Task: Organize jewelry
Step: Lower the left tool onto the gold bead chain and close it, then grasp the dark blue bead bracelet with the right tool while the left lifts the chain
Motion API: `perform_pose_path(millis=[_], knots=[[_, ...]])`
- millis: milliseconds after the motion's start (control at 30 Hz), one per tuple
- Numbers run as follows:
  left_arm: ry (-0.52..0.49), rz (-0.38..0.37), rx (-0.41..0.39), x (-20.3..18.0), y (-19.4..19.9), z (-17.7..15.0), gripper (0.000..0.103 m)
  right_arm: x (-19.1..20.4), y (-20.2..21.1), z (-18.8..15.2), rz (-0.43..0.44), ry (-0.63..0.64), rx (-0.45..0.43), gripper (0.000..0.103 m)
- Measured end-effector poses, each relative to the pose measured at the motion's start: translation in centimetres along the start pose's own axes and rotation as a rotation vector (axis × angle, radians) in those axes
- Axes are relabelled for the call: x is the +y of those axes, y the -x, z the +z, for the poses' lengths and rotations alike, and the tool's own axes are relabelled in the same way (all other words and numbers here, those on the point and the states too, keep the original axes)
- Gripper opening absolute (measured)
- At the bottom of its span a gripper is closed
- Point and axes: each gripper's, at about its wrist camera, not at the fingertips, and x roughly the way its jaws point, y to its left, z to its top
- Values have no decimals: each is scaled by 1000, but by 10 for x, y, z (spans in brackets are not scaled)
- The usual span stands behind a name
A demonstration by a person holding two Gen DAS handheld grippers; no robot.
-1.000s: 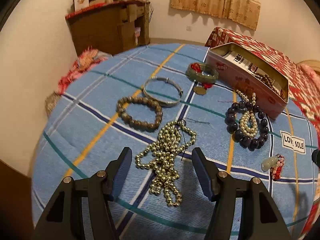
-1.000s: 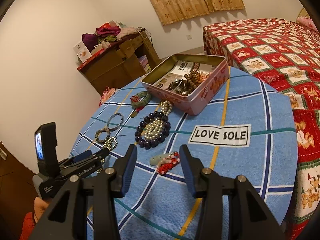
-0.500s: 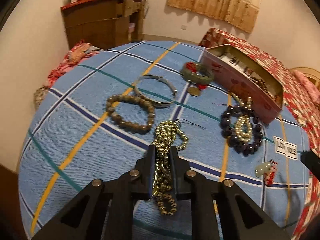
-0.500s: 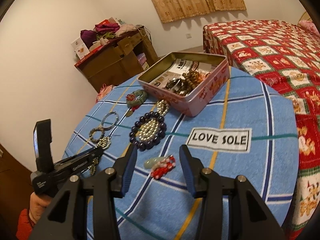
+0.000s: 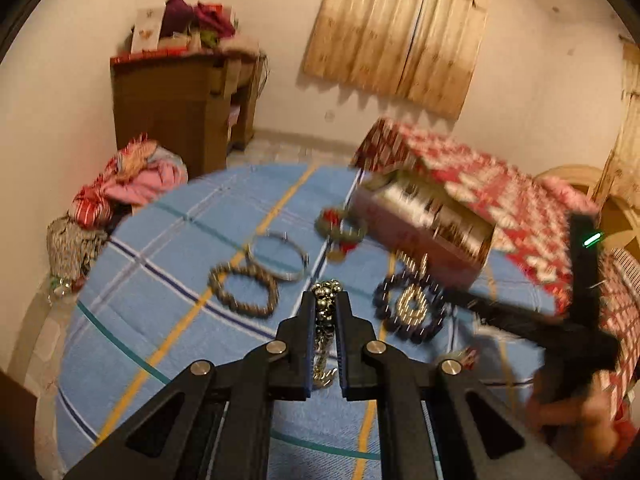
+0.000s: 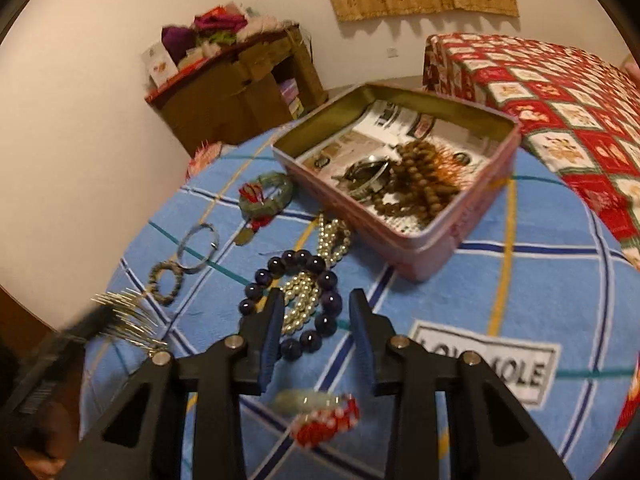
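My left gripper (image 5: 324, 300) is closing its jaws on the silver bead necklace (image 5: 326, 312). Its pads press the strand, which hangs clear of the blue checked cloth (image 5: 160, 280). My right gripper (image 6: 316, 300) hovers low over the cloth, its jaws narrowing with nothing pressed between them. A jade-and-red charm (image 6: 320, 416) lies under the base of its fingers. Just beyond its tips are the purple bead bracelet (image 6: 300, 258) and a pearl strand (image 6: 332, 236). The open pink tin (image 6: 400, 248) holds brown beads and a metal bangle.
On the cloth lie a brown bead bracelet (image 5: 218, 276), a silver bangle (image 5: 276, 234) and a green bangle (image 5: 340, 232). A red quilted bed (image 5: 500, 200) lies behind the tin. A wooden cabinet (image 5: 172, 100) stands at the back wall, with a pile of clothes (image 5: 128, 184) beside it.
The left jaws shut on the silver bead necklace and lifted it off the cloth. The right gripper slid left over the charm toward the purple bracelet, and its jaws narrowed.
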Motion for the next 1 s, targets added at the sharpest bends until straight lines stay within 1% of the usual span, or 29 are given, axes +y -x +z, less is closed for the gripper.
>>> perform_pose_path(millis=[100,167,200,233,267,367,467,633,800,900,1000], knots=[[9,-1,-37,4,9,11,8,0,-16,-2,-18,14,36,37],[2,8,-45,6,10,14,8,-2,-22,-4,-15,13,53,36],[1,13,-47,7,10,15,8,-1,-22,-4,-14,18,43,34],[3,15,-46,7,9,15,8,-1,-23,-3,-6,21,52,21],[9,17,-43,9,8,15,8,-2,-24,-3,2,24,61,17],[19,22,-46,12,8,15,8,-4,-21,-4,19,15,65,17],[28,21,-61,15,15,15,8,-3,-4,-2,54,-9,32,17],[38,11,-95,16,25,21,8,6,40,8,136,-48,-60,17],[19,-5,-123,7,33,26,8,8,79,20,192,-75,-149,17],[13,-23,-124,2,32,28,8,5,94,29,252,-111,-182,17],[-7,-44,-123,-7,29,31,8,7,109,37,253,-99,-226,17]])
